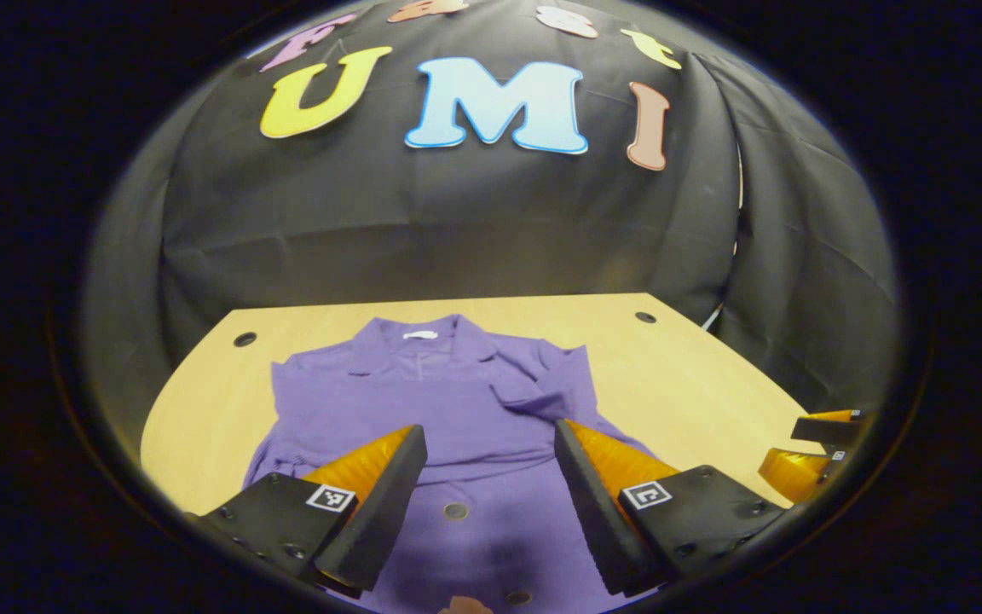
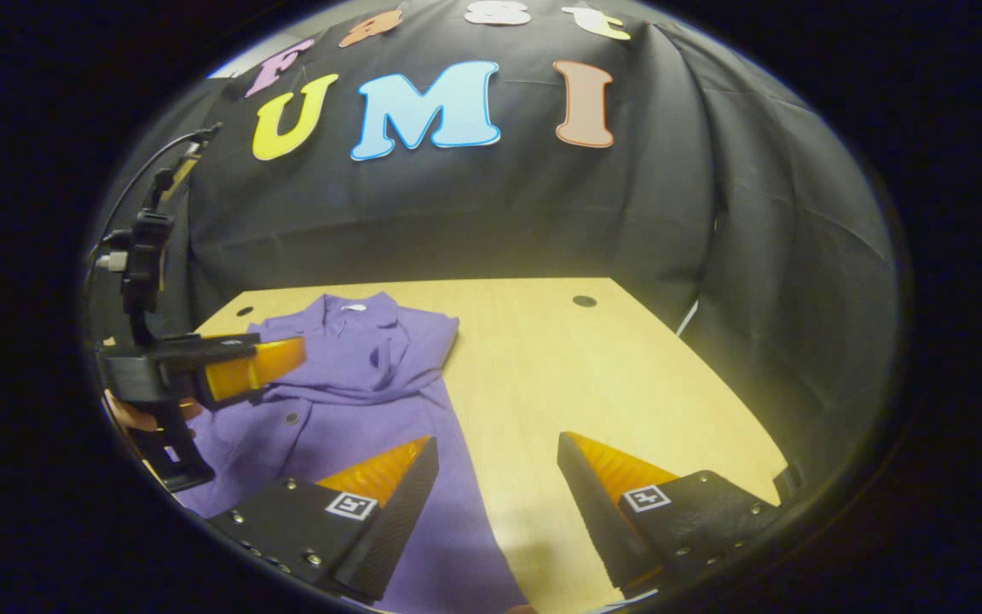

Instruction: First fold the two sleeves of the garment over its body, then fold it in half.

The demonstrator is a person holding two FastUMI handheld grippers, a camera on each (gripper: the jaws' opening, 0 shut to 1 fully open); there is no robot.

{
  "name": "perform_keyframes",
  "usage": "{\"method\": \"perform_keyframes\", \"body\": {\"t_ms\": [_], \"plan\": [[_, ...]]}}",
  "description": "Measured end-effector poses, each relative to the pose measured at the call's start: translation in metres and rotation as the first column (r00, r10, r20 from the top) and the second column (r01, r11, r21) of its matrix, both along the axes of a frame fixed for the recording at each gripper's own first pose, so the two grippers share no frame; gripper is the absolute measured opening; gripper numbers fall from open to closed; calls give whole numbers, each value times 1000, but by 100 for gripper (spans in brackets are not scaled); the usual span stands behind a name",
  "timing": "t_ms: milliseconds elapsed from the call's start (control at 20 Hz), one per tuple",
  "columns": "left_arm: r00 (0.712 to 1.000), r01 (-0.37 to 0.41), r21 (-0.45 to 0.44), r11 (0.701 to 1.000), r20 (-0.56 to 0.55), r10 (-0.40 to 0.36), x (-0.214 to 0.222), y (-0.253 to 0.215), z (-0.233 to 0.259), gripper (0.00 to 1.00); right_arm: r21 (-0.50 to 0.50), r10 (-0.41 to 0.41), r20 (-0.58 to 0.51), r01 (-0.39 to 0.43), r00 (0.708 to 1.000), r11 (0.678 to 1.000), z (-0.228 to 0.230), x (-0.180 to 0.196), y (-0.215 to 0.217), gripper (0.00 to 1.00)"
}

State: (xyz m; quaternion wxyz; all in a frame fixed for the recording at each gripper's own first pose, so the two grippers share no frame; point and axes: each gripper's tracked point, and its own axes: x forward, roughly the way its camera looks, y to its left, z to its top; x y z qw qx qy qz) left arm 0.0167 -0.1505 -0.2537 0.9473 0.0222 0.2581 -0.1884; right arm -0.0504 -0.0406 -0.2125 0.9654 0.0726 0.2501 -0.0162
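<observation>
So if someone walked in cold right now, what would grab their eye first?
The purple collared garment spread on the light wooden table, collar toward the back wall, sleeves already folded in over its body. Next, the left gripper hovering open above its buttoned front, and the right gripper open over the garment's edge.

bare table (image 2: 593,375) right of garment (image 2: 355,375); booth wall (image 2: 457,222) behind.

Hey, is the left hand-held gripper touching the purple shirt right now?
Apart. The right gripper view shows the left hand-held gripper from the side, hanging above the purple shirt with its fingers open and empty.
</observation>
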Motion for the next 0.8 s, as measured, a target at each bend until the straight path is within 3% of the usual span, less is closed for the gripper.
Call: {"method": "perform_keyframes", "body": {"t_ms": [150, 200, 400, 800], "plan": [[999, -32, -2, 999, 4, 32, -33, 51, 1, 96, -5, -8, -26, 8, 1000, 1000, -16, -24, 11, 89], [999, -42, 5, 999, 0, 42, -44, 68, 2, 100, -2, -10, -35, 10, 999, 1000, -20, -30, 16, 89], [997, -75, -21, 997, -10, 75, -83, 126, 2, 96, 9, -14, -80, 15, 997, 1000, -38, -52, 31, 89], [989, -123, 60, 991, -75, 127, -143, 216, -45, 98, 15, -42, -122, 44, 992, 999, -57, -79, 37, 89]]}}
